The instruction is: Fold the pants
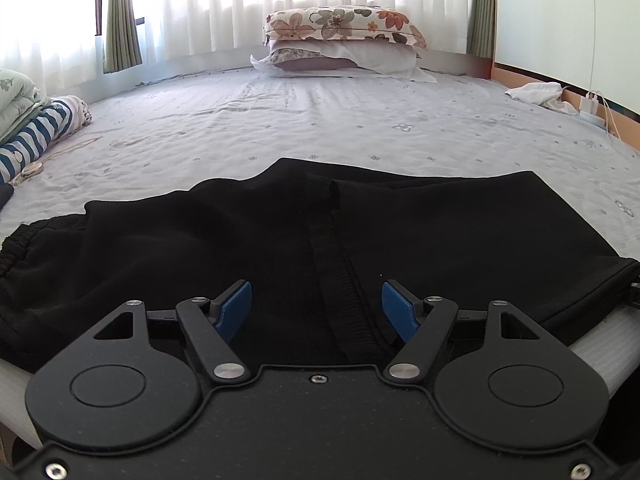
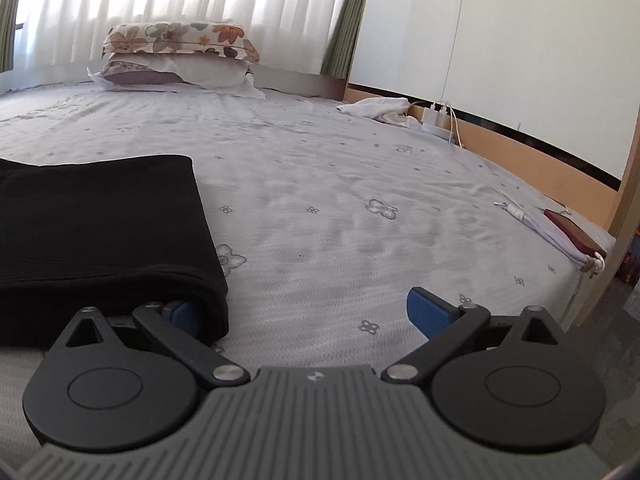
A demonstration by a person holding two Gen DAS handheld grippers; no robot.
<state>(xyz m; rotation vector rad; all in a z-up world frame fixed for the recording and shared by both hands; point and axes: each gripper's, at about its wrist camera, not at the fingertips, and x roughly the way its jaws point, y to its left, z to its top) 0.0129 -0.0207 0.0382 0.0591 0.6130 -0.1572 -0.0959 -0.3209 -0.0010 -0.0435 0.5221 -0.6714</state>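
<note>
Black pants (image 1: 280, 240) are seen spread along the near edge of a bed (image 1: 320, 120), waistband toward its left side. The left gripper (image 1: 316, 306) is held over the dark fabric, its blue fingers (image 1: 234, 310) parted wide with nothing clamped. The right gripper (image 2: 304, 312) is likewise held wide open at the folded right end of the pants; its left finger is tucked under the cloth edge, its right one above bare sheet. Stacked pillows (image 1: 340, 40) are set at the far edge.
</note>
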